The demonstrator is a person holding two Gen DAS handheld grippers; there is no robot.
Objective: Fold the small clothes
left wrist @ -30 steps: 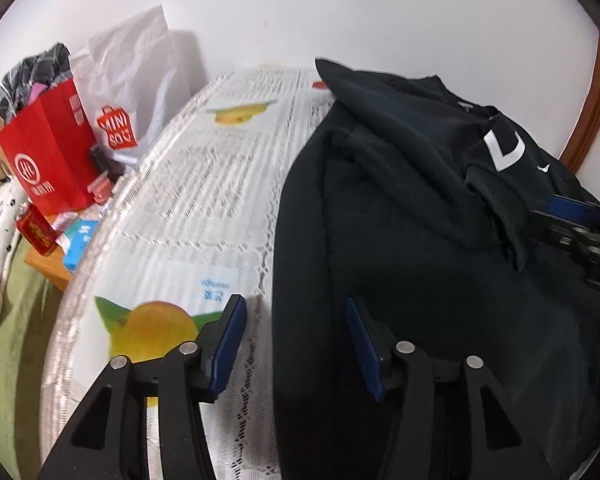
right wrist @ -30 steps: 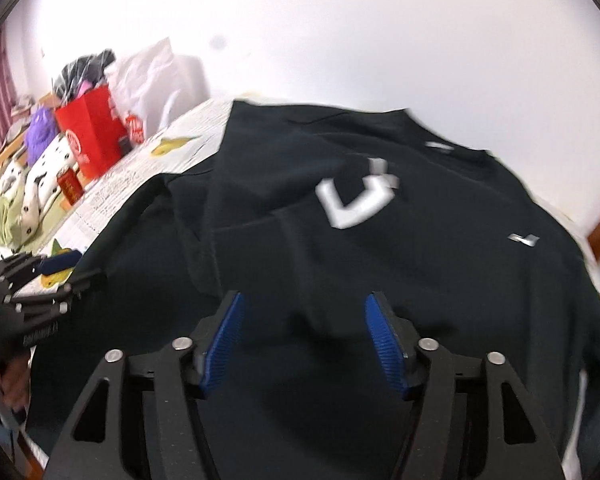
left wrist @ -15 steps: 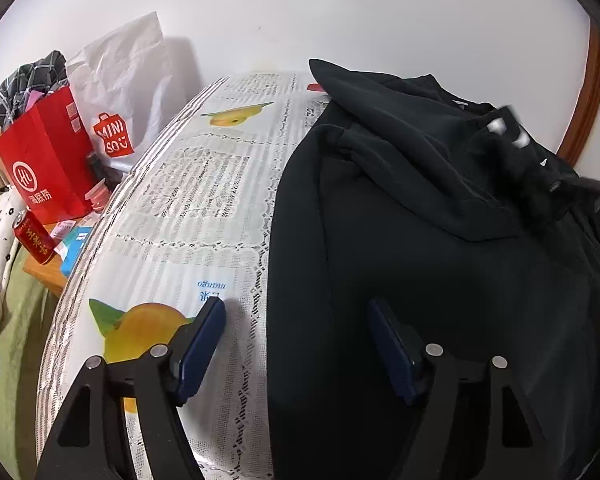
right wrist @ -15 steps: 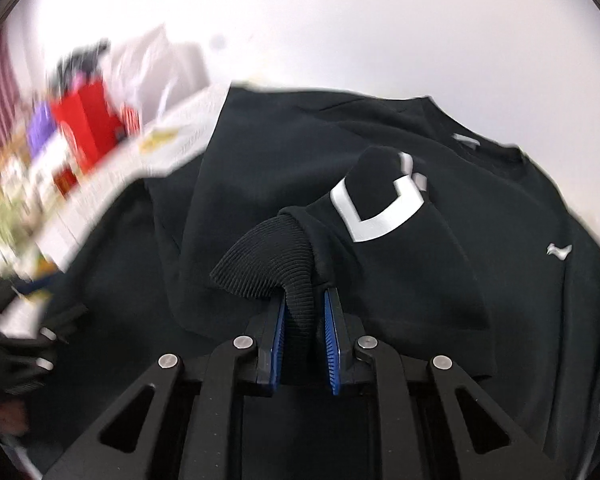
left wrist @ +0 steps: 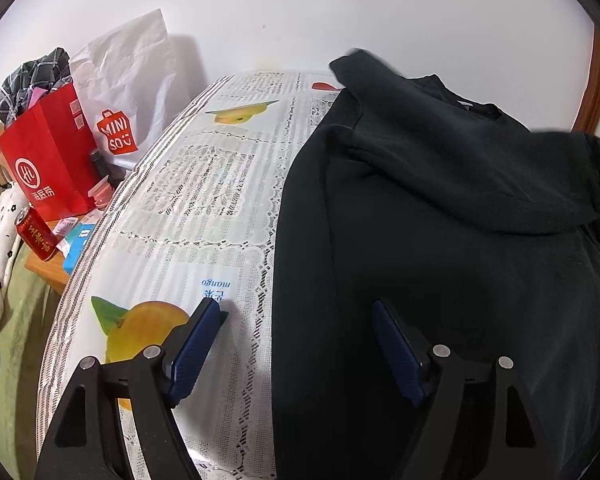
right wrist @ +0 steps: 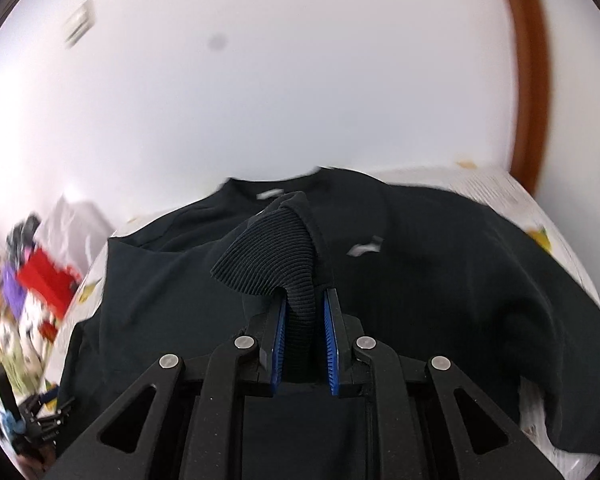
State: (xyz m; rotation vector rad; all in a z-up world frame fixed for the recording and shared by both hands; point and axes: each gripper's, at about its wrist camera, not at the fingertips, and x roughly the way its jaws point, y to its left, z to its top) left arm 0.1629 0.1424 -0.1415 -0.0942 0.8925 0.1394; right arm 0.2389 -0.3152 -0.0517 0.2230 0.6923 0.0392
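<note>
A black sweatshirt (left wrist: 440,240) lies spread on a table with a fruit-print lace cloth (left wrist: 204,200); it also fills the right wrist view (right wrist: 440,264). My right gripper (right wrist: 305,320) is shut on the ribbed sleeve cuff (right wrist: 268,260) and holds it lifted above the shirt's body. My left gripper (left wrist: 296,336) is open and empty, low over the shirt's left edge, with one finger over the cloth and the other over the shirt. In the left wrist view the lifted sleeve (left wrist: 540,176) drapes at the right.
Left of the table stand a red paper bag (left wrist: 48,164), a white Miniso bag (left wrist: 128,92) and a red can (left wrist: 34,234) on a low wooden stand. A white wall lies behind, with a brown wooden frame (right wrist: 528,60) at the right.
My right gripper closed on the sleeve cuff and has lifted and swung it toward the shirt's right side. My left gripper has opened wider and stayed at the shirt's left edge.
</note>
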